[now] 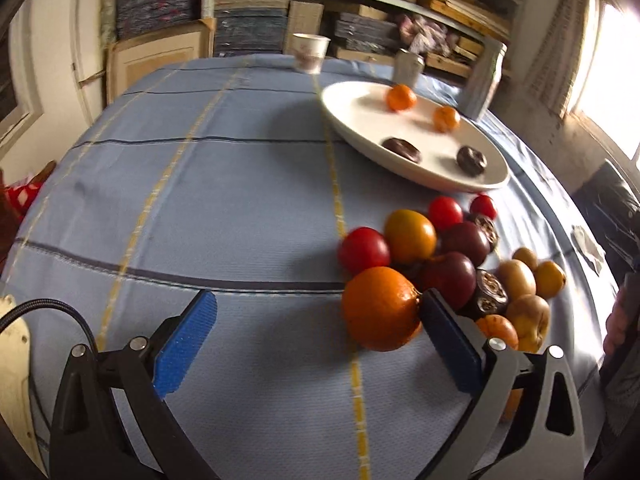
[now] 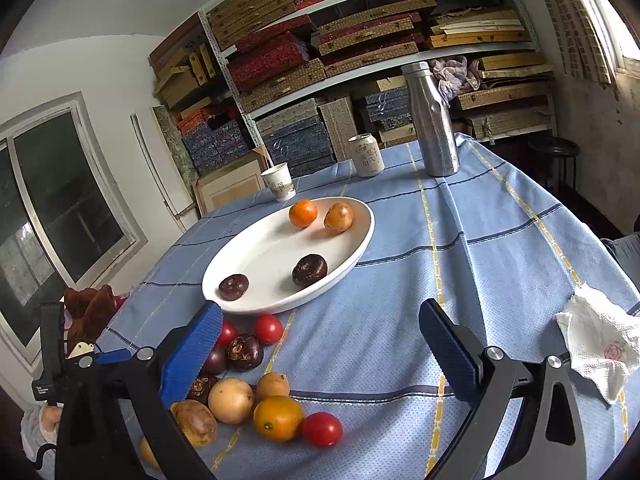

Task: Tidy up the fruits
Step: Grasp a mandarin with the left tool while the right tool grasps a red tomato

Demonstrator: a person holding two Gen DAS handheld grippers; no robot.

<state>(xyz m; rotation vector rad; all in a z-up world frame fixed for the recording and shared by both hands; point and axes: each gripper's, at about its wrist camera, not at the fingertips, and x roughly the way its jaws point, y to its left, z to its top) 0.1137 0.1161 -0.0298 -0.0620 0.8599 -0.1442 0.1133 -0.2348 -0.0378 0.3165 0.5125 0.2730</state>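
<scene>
A white oval plate (image 1: 360,120) (image 2: 256,252) sits on the blue checked tablecloth, holding two orange-coloured fruits and two dark brown fruits. A pile of loose fruit lies in front of it: a large orange (image 1: 380,308), red tomatoes (image 1: 362,250), a yellow-orange fruit (image 1: 410,236), dark plums (image 1: 452,284) and tan fruits (image 1: 516,278). My left gripper (image 1: 316,330) is open, its right finger touching the large orange, which lies between the jaws. My right gripper (image 2: 320,336) is open and empty above the pile (image 2: 276,416).
A paper cup (image 2: 280,182), a drink can (image 2: 366,156) and a steel bottle (image 2: 434,120) stand at the table's far edge. A crumpled tissue (image 2: 596,344) lies at the right. Shelves of boxes fill the back wall. A window is at the left.
</scene>
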